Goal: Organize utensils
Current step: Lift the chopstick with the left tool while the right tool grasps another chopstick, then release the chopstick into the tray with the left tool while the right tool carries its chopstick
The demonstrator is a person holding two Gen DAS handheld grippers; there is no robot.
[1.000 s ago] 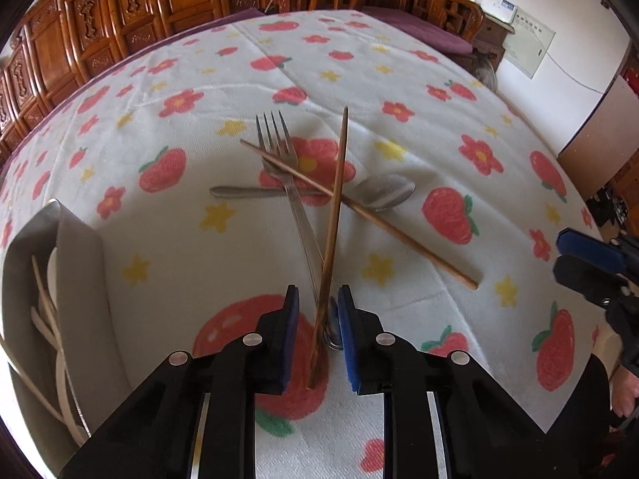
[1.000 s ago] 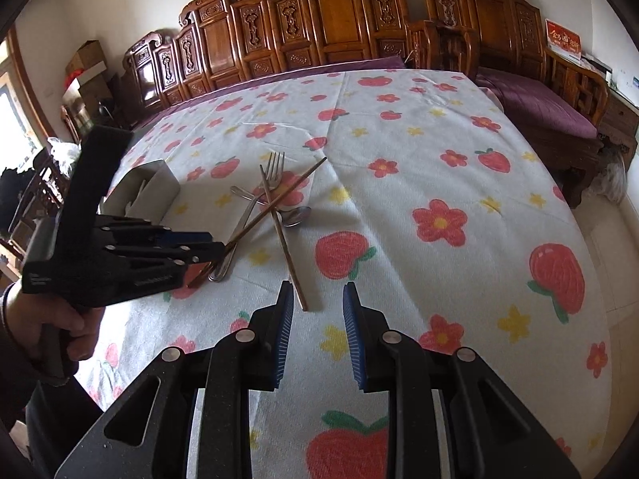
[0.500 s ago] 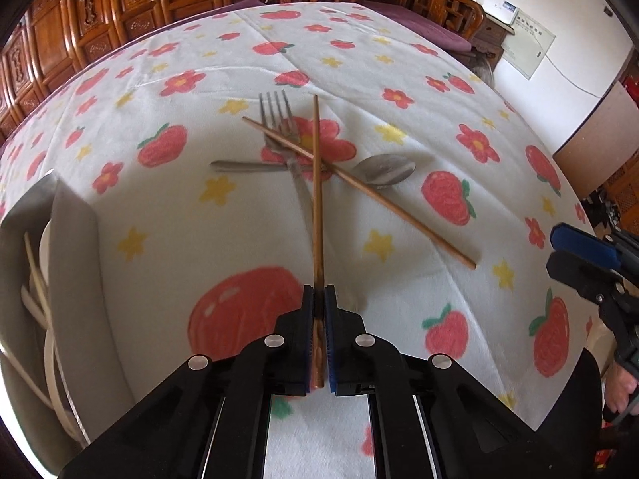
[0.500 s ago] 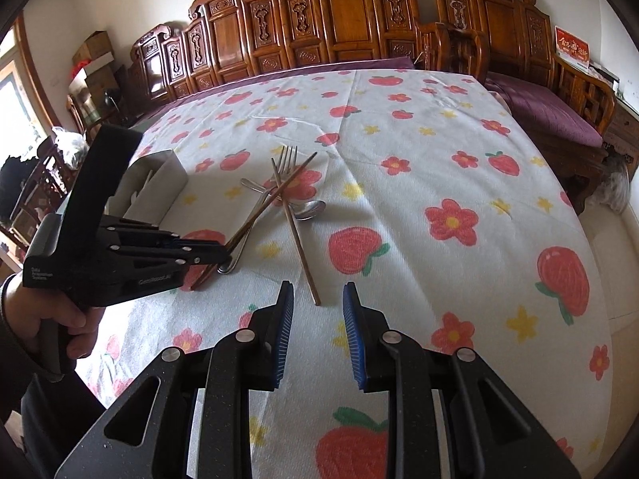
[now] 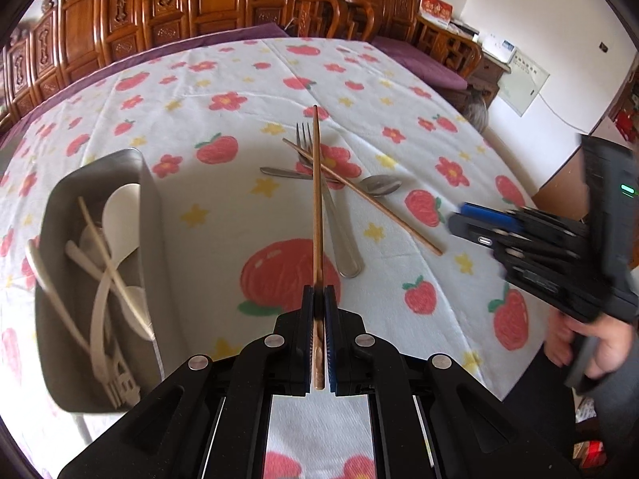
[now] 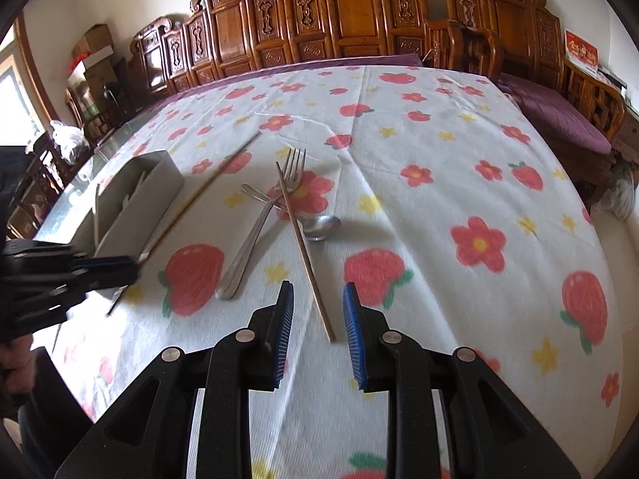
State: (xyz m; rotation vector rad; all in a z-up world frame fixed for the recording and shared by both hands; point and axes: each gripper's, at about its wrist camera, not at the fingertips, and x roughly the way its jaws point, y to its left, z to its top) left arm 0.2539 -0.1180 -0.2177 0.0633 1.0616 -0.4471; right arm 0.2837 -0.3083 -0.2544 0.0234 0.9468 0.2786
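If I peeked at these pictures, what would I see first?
First, the long wooden chopstick pinched in the left gripper, sticking out over the strawberry tablecloth. Behind it lie a fork, a spoon and another chopstick, crossed in a pile.

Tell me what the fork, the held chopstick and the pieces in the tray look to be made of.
Fork: likely stainless steel; silver with bright glints.
Held chopstick in the left gripper: seemingly wood or bamboo; matte reddish-brown, no shine.
Pieces in the tray: probably plastic; off-white, dull, thin stems.
Tray itself: grey; material unclear.
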